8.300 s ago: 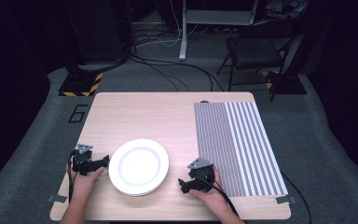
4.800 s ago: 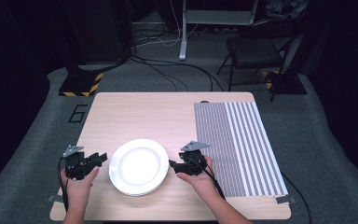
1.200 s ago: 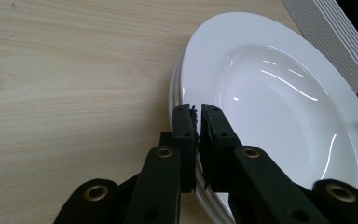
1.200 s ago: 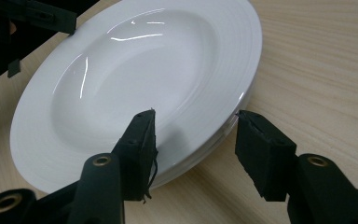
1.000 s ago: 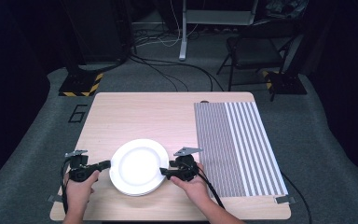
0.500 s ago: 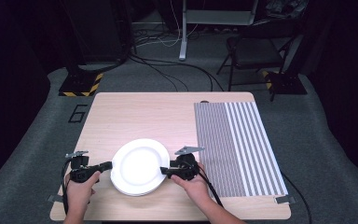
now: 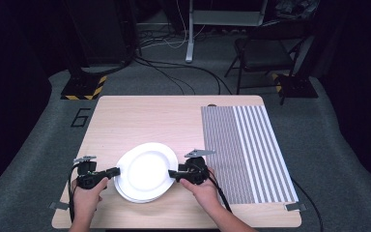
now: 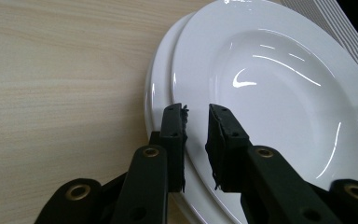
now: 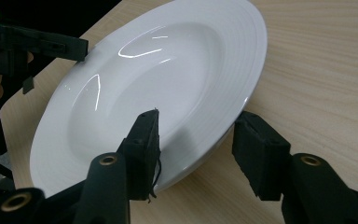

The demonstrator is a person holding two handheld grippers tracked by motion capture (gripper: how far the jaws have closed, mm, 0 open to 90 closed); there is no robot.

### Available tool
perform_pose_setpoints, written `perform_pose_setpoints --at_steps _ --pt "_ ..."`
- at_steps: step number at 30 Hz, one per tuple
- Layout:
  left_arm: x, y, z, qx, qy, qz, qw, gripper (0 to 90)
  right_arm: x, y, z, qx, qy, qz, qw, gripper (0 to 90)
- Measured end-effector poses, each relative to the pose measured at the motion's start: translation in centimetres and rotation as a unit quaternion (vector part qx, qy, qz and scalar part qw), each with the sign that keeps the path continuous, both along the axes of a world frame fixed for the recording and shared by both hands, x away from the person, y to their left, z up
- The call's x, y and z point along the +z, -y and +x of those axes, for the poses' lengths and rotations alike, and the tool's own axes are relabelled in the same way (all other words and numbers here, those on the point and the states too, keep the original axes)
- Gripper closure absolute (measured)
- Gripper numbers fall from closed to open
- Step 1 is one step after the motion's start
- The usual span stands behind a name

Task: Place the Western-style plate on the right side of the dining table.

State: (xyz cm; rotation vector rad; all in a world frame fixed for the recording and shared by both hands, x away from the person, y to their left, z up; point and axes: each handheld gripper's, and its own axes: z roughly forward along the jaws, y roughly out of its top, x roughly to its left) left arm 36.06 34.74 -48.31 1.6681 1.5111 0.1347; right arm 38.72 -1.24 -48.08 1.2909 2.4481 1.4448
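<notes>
Tongs (image 8: 196, 116) astride top plate (image 8: 279, 93) rim, parting

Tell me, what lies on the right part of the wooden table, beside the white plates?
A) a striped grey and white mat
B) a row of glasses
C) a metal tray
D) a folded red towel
A: in the high view a striped mat covers the right part of the table, just beyond the plates.

White plates (image 7: 146, 170) (mat (image 7: 245, 152) seemingly grey-striped)

The lower plate (image 8: 161, 88) lies mostly hidden under the top plate (image 8: 270, 93); the stack may hold more, but its edge is too small to count.
</notes>
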Motion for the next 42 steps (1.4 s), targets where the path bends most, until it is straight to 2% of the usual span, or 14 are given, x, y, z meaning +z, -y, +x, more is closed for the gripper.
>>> perform_pose_setpoints --at_steps 2,3,4,5,7,10,13,14,19,20,25,33,40,42 --pt "-0.1 0.1 0.0 0.004 0.002 -0.003 1.0000 76.7 -0.1 0.0 0.0 -0.001 -0.002 0.003 1.0000 53.9" --pt "-0.1 0.1 0.0 -0.001 0.002 0.002 1.0000 76.7 -0.4 0.0 0.2 0.004 -0.019 0.017 0.9997 54.9" --pt "0.0 0.1 0.0 0.001 0.002 0.001 1.0000 76.7 -0.4 0.0 0.2 0.004 -0.019 0.017 0.9997 54.9" --pt "0.0 0.2 0.0 0.002 0.003 0.002 1.0000 76.8 -0.7 0.0 0.3 0.004 -0.029 0.028 0.9992 56.3" --pt "-0.1 0.2 0.0 0.004 0.005 0.004 1.0000 76.8 -0.7 0.1 0.4 0.007 -0.038 0.033 0.9987 56.7" --pt "-0.1 0.2 0.0 0.002 0.004 0.005 1.0000 76.8 -0.6 0.1 0.3 0.006 -0.039 0.032 0.9987 57.0" --pt "-0.1 0.5 0.0 0.004 0.005 0.002 1.0000 76.8 -0.4 0.2 0.3 0.004 -0.037 0.031 0.9988 58.4" --pt "-0.1 0.5 0.1 -0.001 0.006 0.007 1.0000 76.7 -0.4 0.3 0.3 0.002 -0.036 0.034 0.9988 59.5" --pt "-0.3 0.9 0.2 -0.006 0.005 0.002 1.0000 76.0 0.4 0.8 0.3 -0.002 -0.019 0.031 0.9993 62.4" --pt "-0.3 0.9 0.3 -0.014 0.005 0.006 0.9999 76.0 0.4 0.8 0.3 -0.002 -0.019 0.031 0.9993 62.4" --pt "-0.4 1.4 0.5 -0.019 0.004 0.008 0.9998 74.4 0.8 1.2 0.3 -0.006 -0.016 0.029 0.9994 62.5" --pt "-0.6 2.1 0.9 -0.022 -0.004 0.002 0.9997 74.3 1.2 1.6 0.1 -0.011 -0.010 0.028 0.9995 63.0" --pt "-1.0 2.8 1.5 -0.039 -0.012 0.012 0.9991 74.2 1.8 2.1 -0.2 -0.019 0.000 0.028 0.9994 63.6" --pt "-1.0 2.9 1.5 -0.036 -0.015 0.010 0.9992 74.2 1.8 2.2 -0.3 -0.020 0.002 0.028 0.9994 63.6"
